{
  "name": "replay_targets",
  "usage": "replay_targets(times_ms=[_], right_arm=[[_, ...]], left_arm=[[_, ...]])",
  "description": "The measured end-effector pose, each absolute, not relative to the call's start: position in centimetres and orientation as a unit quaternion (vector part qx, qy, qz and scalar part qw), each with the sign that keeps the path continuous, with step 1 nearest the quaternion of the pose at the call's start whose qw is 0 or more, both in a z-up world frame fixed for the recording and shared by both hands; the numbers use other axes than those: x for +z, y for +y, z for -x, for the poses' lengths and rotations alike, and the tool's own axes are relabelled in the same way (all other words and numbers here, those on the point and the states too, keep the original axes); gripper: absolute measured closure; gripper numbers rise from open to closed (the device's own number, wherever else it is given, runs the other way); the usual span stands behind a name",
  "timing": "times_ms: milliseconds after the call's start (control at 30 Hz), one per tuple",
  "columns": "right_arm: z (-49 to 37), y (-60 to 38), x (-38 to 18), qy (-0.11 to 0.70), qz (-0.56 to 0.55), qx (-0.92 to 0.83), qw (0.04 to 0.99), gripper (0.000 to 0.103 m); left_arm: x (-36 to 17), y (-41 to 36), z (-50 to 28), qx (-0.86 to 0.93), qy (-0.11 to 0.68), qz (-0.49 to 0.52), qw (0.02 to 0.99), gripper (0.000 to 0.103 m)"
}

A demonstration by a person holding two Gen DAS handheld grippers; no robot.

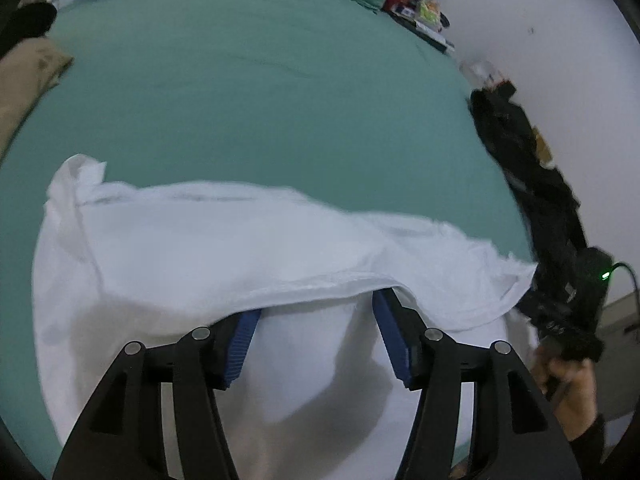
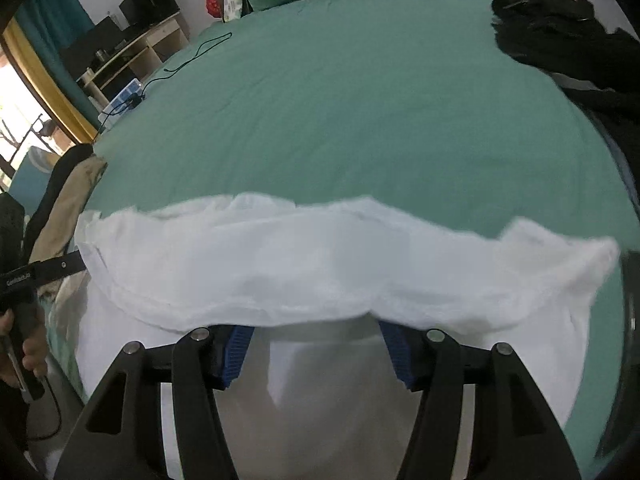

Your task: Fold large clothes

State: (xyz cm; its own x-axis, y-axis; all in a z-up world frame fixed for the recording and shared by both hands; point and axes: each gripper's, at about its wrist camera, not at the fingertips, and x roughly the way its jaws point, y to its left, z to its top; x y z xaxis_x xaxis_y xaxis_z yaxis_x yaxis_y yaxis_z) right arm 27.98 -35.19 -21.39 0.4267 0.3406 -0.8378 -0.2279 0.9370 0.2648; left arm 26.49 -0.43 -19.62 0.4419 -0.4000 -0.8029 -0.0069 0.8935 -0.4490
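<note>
At the bed's [image 1: 260, 92] near edge: white shirt [image 1: 224, 240], top layer doubled back over both claws. Left claw [image 1: 316, 336] and right claw [image 2: 312, 354] released, gaping, tips under the hem. Risk: hem snagging on withdrawing tips, dragging the fold askew.

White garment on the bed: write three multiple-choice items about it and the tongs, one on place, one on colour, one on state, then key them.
1. Where does the white garment lie?
A. near edge of the bed
B. on the pillow
C. on the floor

2. What colour is the bed sheet?
A. grey
B. green
C. red

3. How do the left tongs stand?
A. clamped on a cable
C. open, folded hem draped over their tips
B. shut on the pillow

Key: 1 A, the cloth spreads just ahead of both tongs; 2 B, green all around the garment; 3 C, blue pads stand apart, pressing on nothing.
</note>
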Motion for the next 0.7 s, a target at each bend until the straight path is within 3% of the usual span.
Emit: replay_targets(times_ms=[400, 700], right_arm=[[-34.9, -35.2, -20.5, 0.467, -0.057, 0.143, 0.871, 0.044], [-31.3, -37.9, -19.2, 0.425, -0.097, 0.123, 0.892, 0.044]], left_arm=[[-18.1, 0.4, -34.3, -0.066, 0.491, 0.138, 0.858, 0.042], [-15.2, 6.5, -29.7, 0.002, 0.455, 0.11, 0.883, 0.042]])
